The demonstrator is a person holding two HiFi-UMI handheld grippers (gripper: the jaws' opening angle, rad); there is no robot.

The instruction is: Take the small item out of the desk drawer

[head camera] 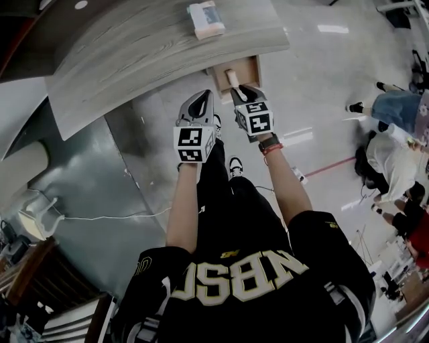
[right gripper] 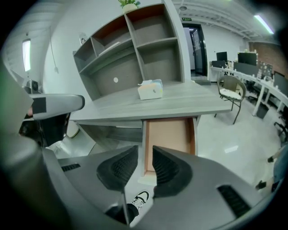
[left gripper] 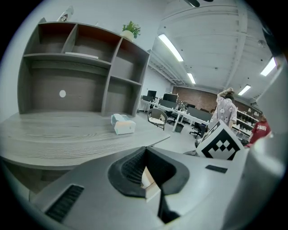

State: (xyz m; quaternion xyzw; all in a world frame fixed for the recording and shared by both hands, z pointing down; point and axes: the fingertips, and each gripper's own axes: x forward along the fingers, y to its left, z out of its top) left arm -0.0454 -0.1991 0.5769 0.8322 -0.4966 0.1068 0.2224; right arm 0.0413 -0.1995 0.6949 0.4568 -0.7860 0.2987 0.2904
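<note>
The drawer [head camera: 253, 67] stands pulled out from under the grey desk [head camera: 167, 40]. A small cream item [head camera: 232, 77] lies in it near the front. My right gripper [head camera: 242, 90] hovers just in front of the drawer's open end. It is open, with nothing between its pads. In the right gripper view the drawer [right gripper: 168, 134] shows a bare brown floor beyond my right gripper [right gripper: 145, 150]. My left gripper [head camera: 201, 99] hangs beside it to the left, clear of the drawer. The pads of my left gripper [left gripper: 146, 155] meet at the tips, and I cannot identify a pale sliver behind them.
A tissue box [head camera: 206, 19] sits on the desk top, in front of a shelf unit [right gripper: 135, 49]. A chair [right gripper: 229, 92] stands to the right of the desk. Several people [head camera: 395, 107] are off to the right on the glossy floor.
</note>
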